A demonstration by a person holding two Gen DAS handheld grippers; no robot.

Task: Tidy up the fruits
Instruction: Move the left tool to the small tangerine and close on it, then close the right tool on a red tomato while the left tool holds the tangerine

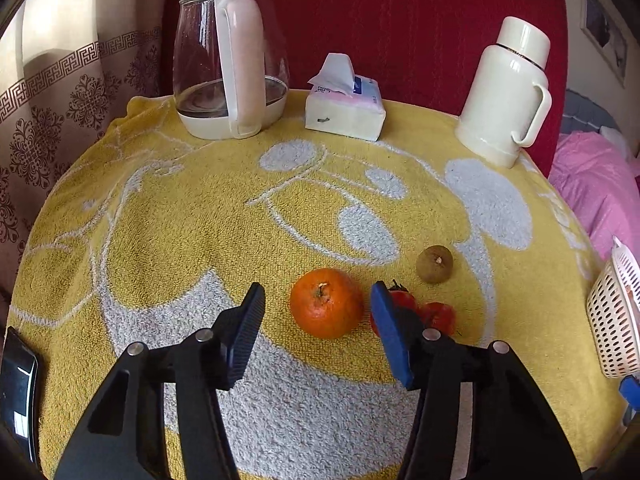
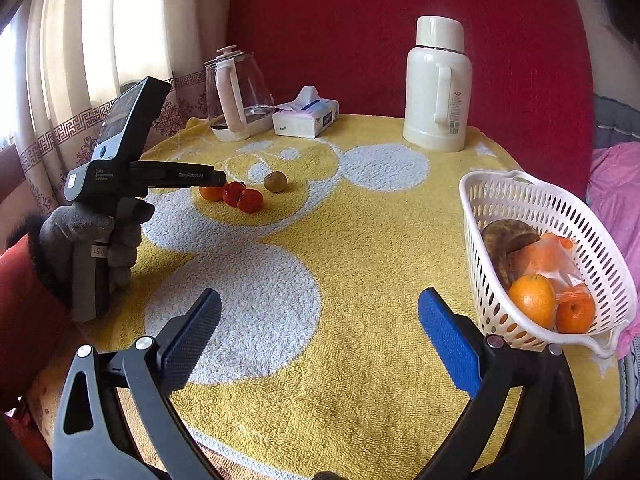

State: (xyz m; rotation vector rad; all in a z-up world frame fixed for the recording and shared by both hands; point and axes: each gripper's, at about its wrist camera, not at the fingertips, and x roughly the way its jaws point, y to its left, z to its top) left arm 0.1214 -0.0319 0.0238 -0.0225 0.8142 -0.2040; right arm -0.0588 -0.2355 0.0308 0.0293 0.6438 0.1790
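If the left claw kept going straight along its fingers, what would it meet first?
Most likely the orange, which sits on the towel directly ahead of the open left claw, centred in its gap. Depth is uncertain.

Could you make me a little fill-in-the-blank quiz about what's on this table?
1. The left gripper is open around the ____.
2. Two oranges already lie in the white ____.
3. The tissue pack stands between the glass kettle and the cream ____.
4. The brown kiwi rests on the yellow ____.

Missing words: tangerine; basket; thermos; towel
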